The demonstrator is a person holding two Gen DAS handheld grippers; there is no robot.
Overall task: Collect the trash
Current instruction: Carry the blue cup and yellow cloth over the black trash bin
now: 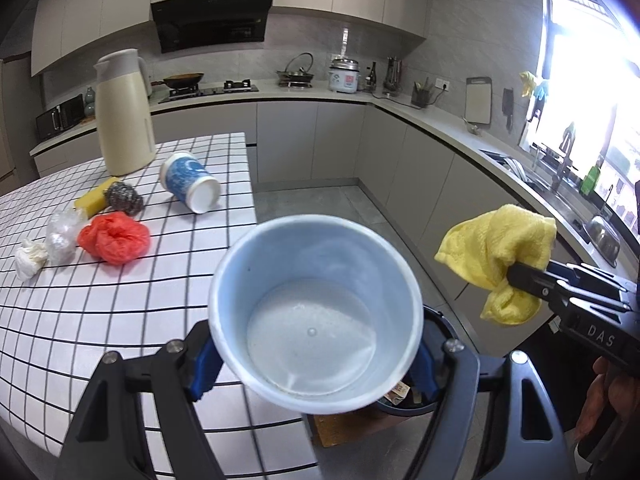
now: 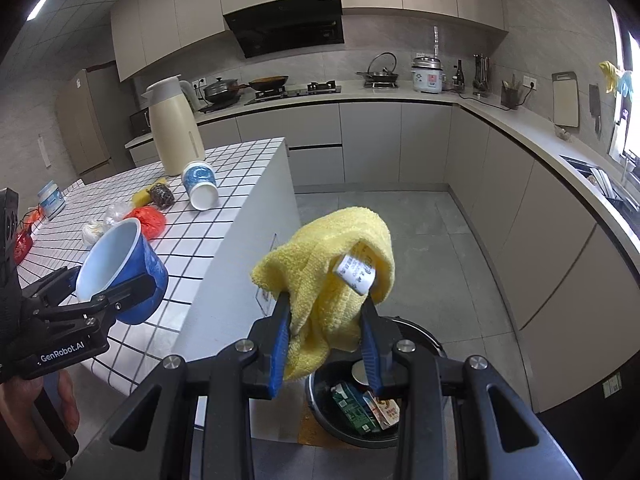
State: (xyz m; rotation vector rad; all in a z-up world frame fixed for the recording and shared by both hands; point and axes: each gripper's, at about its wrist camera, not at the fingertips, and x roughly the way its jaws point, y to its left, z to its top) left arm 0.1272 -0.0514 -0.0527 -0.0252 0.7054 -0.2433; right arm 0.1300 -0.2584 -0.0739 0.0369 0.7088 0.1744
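- Left gripper (image 1: 316,360) held out past the near right edge of the table (image 1: 120,320), clamped on a blue paper cup (image 1: 316,312), mouth tilted toward the camera, white inside.
- Right gripper (image 2: 326,344) raised over the trash bin (image 2: 420,330) on the floor, pinched shut on a bunched yellow cloth (image 2: 320,264), white tag showing.
- Bin mostly covered by cloth and fingers; cartons (image 2: 360,404) partly seen inside.
- Left on the table: second cup (image 1: 190,182) on its side, red bag (image 1: 114,238), clear wrap (image 1: 62,234), white wad (image 1: 30,258), steel scrubber (image 1: 124,198) against a yellow sponge (image 1: 94,200), pitcher (image 1: 124,114) behind.
- Hands cut off at the frame edges.
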